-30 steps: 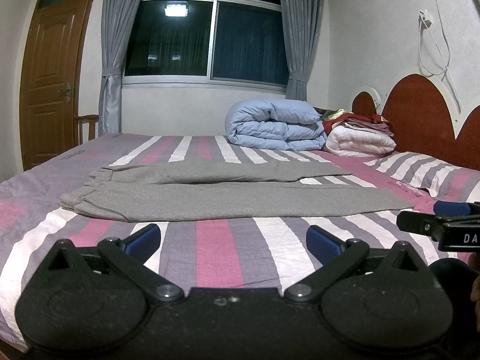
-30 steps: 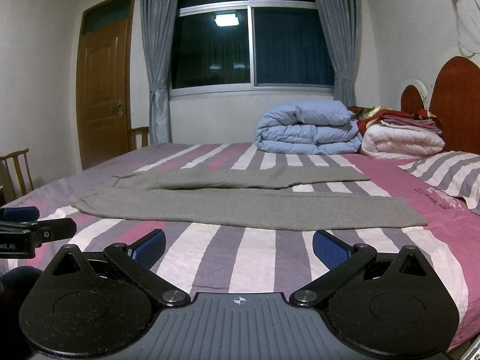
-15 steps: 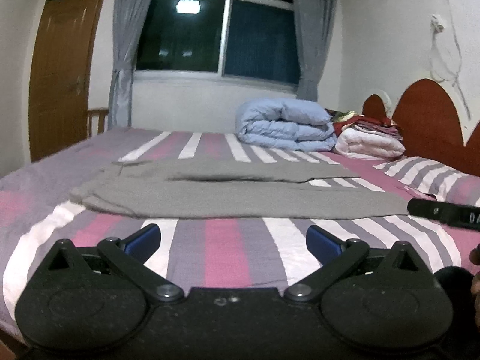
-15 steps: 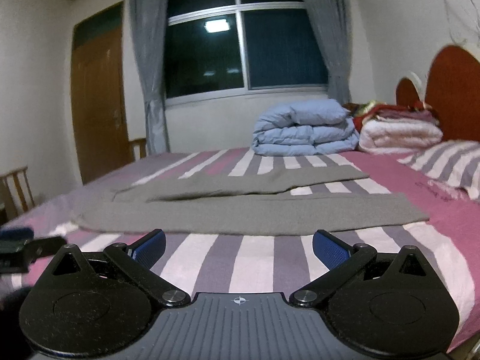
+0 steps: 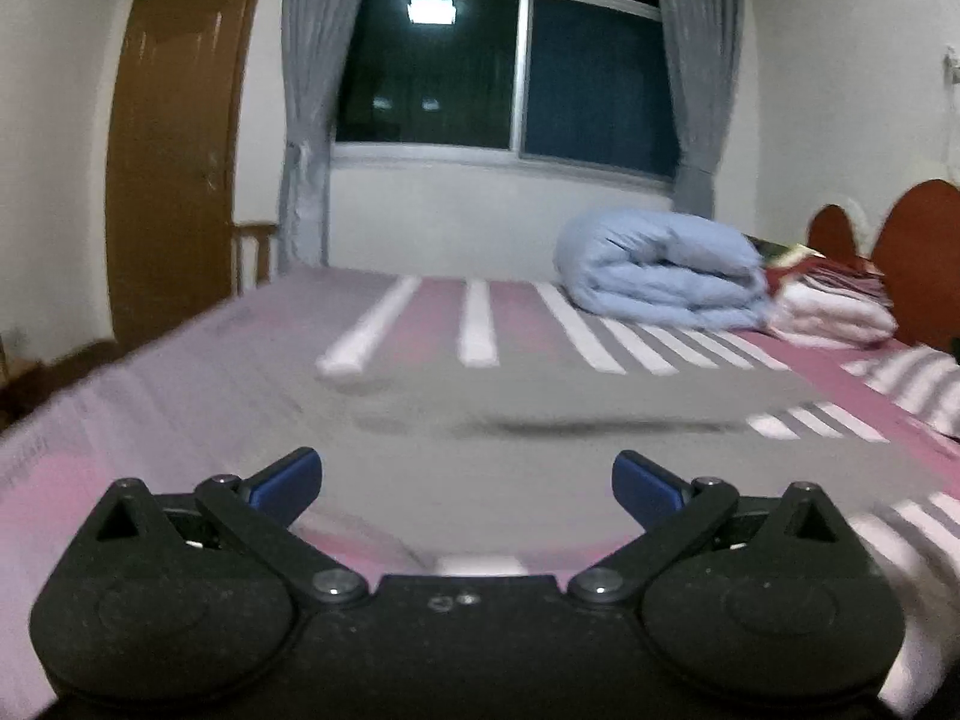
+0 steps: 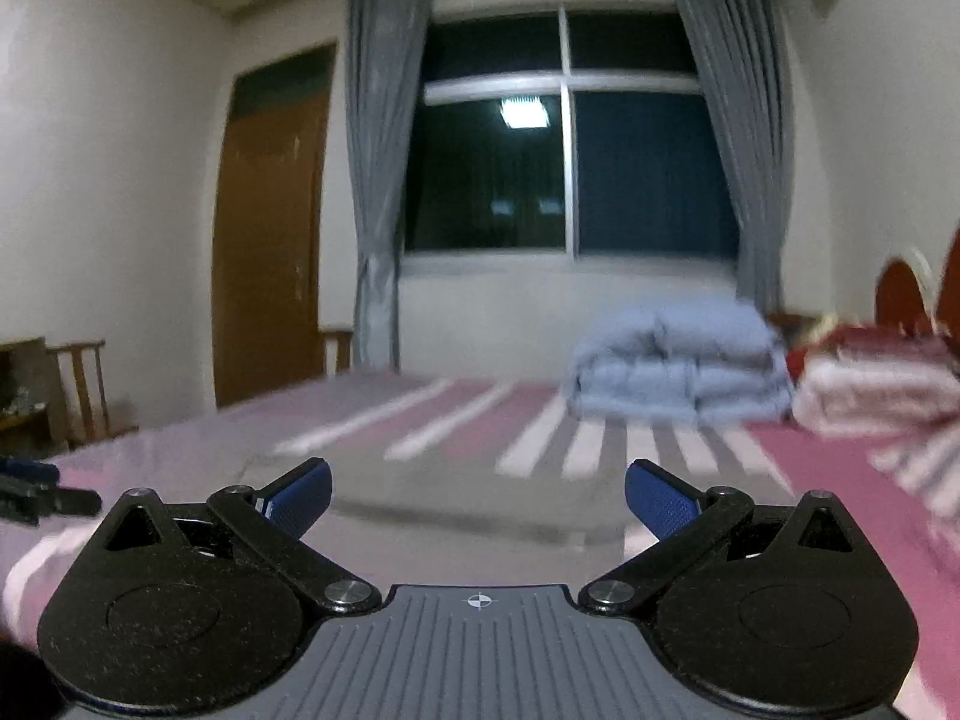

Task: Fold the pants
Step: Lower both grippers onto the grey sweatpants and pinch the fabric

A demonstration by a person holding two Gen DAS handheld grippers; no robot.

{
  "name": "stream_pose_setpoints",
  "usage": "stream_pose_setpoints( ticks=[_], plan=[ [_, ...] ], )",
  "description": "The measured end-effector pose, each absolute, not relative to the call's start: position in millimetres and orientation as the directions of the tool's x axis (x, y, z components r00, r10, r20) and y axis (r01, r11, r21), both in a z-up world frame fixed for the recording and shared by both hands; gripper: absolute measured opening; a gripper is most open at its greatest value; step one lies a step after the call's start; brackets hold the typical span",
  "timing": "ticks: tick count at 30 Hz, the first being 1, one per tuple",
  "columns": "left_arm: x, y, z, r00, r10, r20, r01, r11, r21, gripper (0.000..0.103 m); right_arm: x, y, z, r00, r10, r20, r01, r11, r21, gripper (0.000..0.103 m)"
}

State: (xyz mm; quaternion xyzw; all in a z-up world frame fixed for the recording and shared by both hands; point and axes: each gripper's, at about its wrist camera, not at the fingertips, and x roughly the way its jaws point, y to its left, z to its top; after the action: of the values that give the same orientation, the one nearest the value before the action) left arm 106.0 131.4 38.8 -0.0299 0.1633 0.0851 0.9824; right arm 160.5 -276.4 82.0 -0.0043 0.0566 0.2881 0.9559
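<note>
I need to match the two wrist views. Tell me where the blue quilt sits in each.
Left wrist: quilt right of centre, far on the bed, beside the red and white stack.
Right wrist: quilt right of centre, below the window's right half.
Shared landmark: the window.

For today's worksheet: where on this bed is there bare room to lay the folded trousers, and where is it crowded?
Free: striped sheet between grey pants and window wall. Crowded: headboard end, with blue duvet and folded blankets.

Grey pants point(image 5: 540, 414) on a pink, white and grey striped bedsheet point(image 5: 480, 324); pale blue folded duvet point(image 5: 660, 267); brown door point(image 6: 270, 228).
</note>
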Motion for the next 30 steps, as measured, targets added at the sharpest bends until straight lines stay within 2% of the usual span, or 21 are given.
stream_pose_setpoints(
  ticks=[3,7,9,11,12,16,20,21,22,23,24,27,30],
  plan=[
    [145,167,54,0.92,0.159,-0.357,-0.164,0.986,0.018,0.097,201,-260,96,0.808,0.564,-0.171,-0.573,0.82,-0.004,0.103],
    [198,215,60,0.905,0.165,-0.392,-0.154,0.986,0.06,0.095,259,-236,107,0.785,0.575,-0.231,-0.583,0.811,0.037,0.103],
    [227,239,54,0.886,0.17,-0.432,-0.155,0.985,0.071,0.088,291,-219,106,0.775,0.575,-0.262,-0.586,0.809,0.039,0.103],
    [263,265,43,0.858,0.151,-0.491,-0.151,0.988,0.04,0.074,326,-200,100,0.773,0.563,-0.293,-0.585,0.811,0.016,0.103],
    [279,278,38,0.847,0.141,-0.512,-0.153,0.988,0.02,0.071,346,-189,94,0.764,0.565,-0.312,-0.59,0.807,0.014,0.103],
    [341,314,16,0.818,0.105,-0.566,-0.151,0.988,-0.035,0.071,419,-147,66,0.718,0.584,-0.379,-0.622,0.783,0.028,0.103],
    [401,346,-12,0.764,0.13,-0.632,-0.175,0.985,-0.009,0.07,483,-102,33,0.677,0.593,-0.437,-0.646,0.763,0.034,0.103],
    [412,353,-19,0.75,0.128,-0.649,-0.181,0.983,-0.015,0.067,499,-90,24,0.664,0.595,-0.453,-0.652,0.757,0.038,0.1],
    [422,360,-26,0.735,0.117,-0.668,-0.178,0.984,-0.023,0.052,512,-81,16,0.654,0.592,-0.47,-0.658,0.753,0.033,0.094],
    [433,367,-34,0.716,0.101,-0.691,-0.171,0.985,-0.032,0.046,525,-70,9,0.642,0.588,-0.493,-0.664,0.747,0.026,0.079],
    [441,371,-39,0.706,0.096,-0.702,-0.171,0.984,-0.038,0.047,538,-61,3,0.632,0.582,-0.512,-0.668,0.744,0.023,0.073],
    [465,384,-49,0.692,0.032,-0.721,-0.146,0.985,-0.096,0.045,568,-44,-15,0.622,0.57,-0.537,-0.669,0.743,0.015,0.073],
    [486,389,-55,0.662,0.016,-0.749,-0.107,0.991,-0.074,0.048,593,-37,-29,0.609,0.549,-0.573,-0.677,0.736,-0.013,0.073]
  ],
)
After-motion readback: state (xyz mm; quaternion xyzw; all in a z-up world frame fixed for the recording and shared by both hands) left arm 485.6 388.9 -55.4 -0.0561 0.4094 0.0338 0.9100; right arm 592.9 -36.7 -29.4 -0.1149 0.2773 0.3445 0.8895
